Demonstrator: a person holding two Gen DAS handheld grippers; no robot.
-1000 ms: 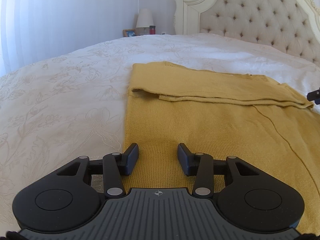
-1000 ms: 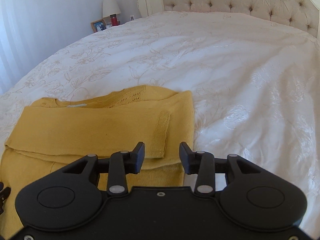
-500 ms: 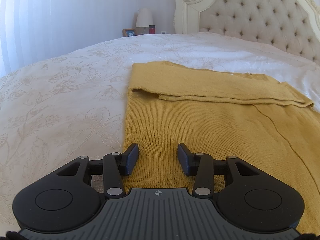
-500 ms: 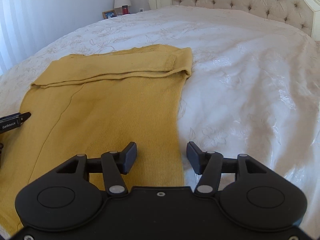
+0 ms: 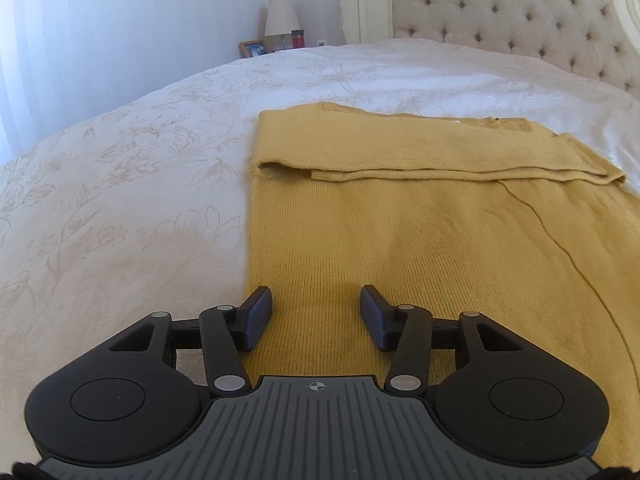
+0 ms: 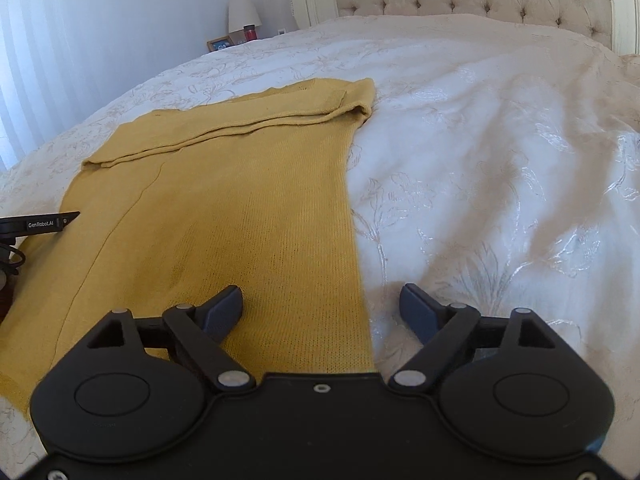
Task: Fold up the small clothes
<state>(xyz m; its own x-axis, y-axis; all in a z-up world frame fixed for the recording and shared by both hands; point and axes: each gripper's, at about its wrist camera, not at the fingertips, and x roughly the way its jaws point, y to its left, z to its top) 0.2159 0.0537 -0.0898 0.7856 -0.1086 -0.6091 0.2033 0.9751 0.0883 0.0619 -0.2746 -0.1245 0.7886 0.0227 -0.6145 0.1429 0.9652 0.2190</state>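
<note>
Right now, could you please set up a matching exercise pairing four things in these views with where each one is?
Things:
1. sweater
2. lamp
3. headboard
4. left gripper

Places:
A. at the far end of the bed, tufted with buttons
B. spread flat on the bedspread, its top part folded over
C. over the sweater's near left edge, jaws opening with nothing pressed between them
D. beside the bed, next to a picture frame

Pairs: 1-B, 2-D, 3-A, 4-C
</note>
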